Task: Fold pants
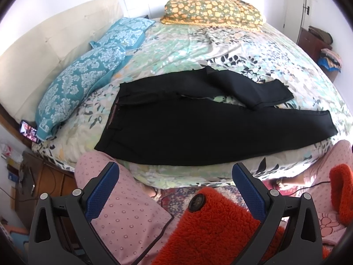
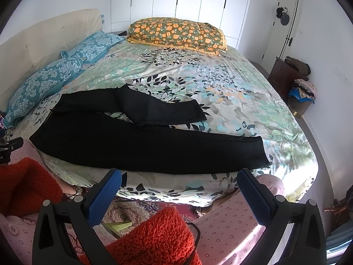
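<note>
Left wrist view showed the black pants [image 1: 167,130] spread across the bed [image 1: 198,44], waistband toward the blue pillows [image 1: 83,75], one leg straight, the other kinked and crumpled. Both the left gripper [image 1: 175,172] and right gripper [image 2: 179,177] hung short of the bed edge, jaws spread wide, holding nothing. Folding seemed not yet begun; straightening the crumpled leg looked like the next need.

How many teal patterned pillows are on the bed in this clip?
2. One teal damask-patterned pillow lies near the cream headboard, closer to the camera; the second teal pillow sits just beyond it, farther along the headboard. None seem hidden.
</note>
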`<state>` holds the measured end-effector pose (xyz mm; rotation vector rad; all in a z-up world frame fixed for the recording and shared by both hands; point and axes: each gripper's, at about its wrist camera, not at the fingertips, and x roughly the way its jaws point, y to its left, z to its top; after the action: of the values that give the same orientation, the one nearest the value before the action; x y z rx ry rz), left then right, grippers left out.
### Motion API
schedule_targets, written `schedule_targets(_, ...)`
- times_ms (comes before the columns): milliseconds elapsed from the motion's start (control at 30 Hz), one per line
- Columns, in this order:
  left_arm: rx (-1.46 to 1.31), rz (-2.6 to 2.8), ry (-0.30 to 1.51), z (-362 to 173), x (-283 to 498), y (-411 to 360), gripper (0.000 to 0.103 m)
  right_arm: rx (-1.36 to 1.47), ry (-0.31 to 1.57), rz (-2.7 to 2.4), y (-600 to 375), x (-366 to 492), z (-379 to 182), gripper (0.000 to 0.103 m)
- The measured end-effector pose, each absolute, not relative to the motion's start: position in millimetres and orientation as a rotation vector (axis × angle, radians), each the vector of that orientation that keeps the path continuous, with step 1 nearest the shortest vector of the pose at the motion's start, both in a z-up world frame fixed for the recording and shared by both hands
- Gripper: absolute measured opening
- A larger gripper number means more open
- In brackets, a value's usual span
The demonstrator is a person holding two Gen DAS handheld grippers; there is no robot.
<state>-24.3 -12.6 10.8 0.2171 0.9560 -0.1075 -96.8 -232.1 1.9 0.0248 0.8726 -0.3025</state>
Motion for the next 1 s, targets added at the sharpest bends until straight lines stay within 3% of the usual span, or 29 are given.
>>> schedule_targets(1000, 0.266, -0.221, 0.991, 0, -19, -38, 0.102, 0.050, 0.911, -0.284, -236, -91, -6, 0.103)
